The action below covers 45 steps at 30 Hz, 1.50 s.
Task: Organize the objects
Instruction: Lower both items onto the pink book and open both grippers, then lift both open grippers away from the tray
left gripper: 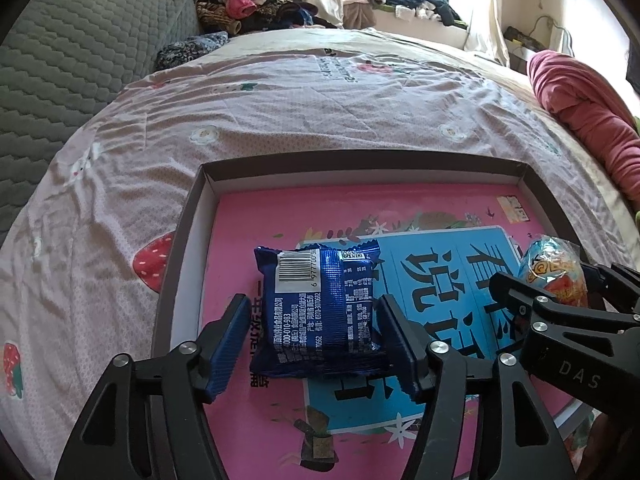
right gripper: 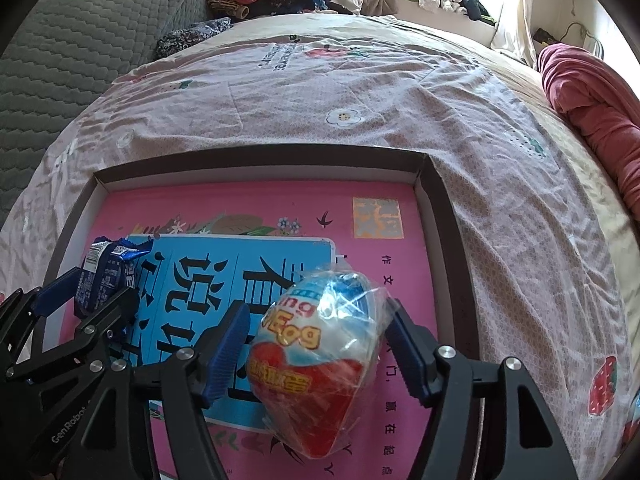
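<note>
A blue foil snack packet (left gripper: 320,312) lies barcode up on a pink and blue book (left gripper: 360,208) inside a shallow dark box tray (left gripper: 360,160). My left gripper (left gripper: 314,308) is open around it, and a gap shows at the left pad (left gripper: 228,344). A wrapped chocolate egg (right gripper: 316,360) rests on the same book (right gripper: 380,280) to the right. My right gripper (right gripper: 318,308) straddles the egg, open, with a gap beside its left pad (right gripper: 226,352). Each wrist view shows the other gripper at its edge: the right gripper (left gripper: 560,292) and the left gripper (right gripper: 92,304).
The tray (right gripper: 260,160) sits on a bed with a strawberry-print sheet (left gripper: 280,112). A grey quilted cushion (left gripper: 80,48) stands at the left. A red blanket (left gripper: 580,112) lies at the right, and clothes (left gripper: 248,4) are piled at the back by the window.
</note>
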Each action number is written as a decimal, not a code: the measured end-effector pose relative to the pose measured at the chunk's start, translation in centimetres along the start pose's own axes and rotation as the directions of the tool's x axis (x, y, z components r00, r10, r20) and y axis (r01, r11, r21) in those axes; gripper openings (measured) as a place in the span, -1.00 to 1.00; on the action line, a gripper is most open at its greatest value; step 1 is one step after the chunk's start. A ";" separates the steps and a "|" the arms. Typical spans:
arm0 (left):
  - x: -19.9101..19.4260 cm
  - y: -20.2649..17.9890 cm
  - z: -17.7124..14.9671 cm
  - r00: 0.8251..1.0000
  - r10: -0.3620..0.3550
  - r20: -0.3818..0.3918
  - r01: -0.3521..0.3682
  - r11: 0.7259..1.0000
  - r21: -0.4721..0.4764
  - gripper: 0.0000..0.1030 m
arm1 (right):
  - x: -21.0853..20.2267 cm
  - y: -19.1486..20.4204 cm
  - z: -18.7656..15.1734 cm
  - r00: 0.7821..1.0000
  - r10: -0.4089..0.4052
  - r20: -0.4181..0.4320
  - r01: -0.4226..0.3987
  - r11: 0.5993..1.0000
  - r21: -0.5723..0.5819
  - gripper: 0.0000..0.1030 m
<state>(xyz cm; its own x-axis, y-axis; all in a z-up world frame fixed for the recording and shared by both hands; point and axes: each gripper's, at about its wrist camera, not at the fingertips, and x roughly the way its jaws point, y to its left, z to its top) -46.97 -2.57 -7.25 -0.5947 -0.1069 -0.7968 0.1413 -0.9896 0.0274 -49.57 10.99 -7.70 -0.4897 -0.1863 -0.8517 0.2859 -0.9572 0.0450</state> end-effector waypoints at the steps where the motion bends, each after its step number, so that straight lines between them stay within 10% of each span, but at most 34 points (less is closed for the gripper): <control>1: -0.1 0.0 0.0 1.000 0.003 0.002 -0.003 1.000 0.001 0.41 | -0.1 0.0 0.0 1.000 0.001 0.001 -0.001 1.000 0.001 0.33; 45: -6.1 1.4 0.0 0.998 -0.050 0.038 0.052 0.997 -0.050 0.52 | -8.4 0.7 0.1 0.991 0.016 0.134 -0.021 0.999 0.035 0.90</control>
<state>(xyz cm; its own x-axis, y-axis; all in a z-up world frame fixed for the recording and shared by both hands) -43.16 -3.31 -2.37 -0.6307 -0.0609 -0.7736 0.1497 -0.9877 -0.0443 -45.34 11.83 -0.41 -0.5915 -0.2295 -0.7730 0.2670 -0.9603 0.0809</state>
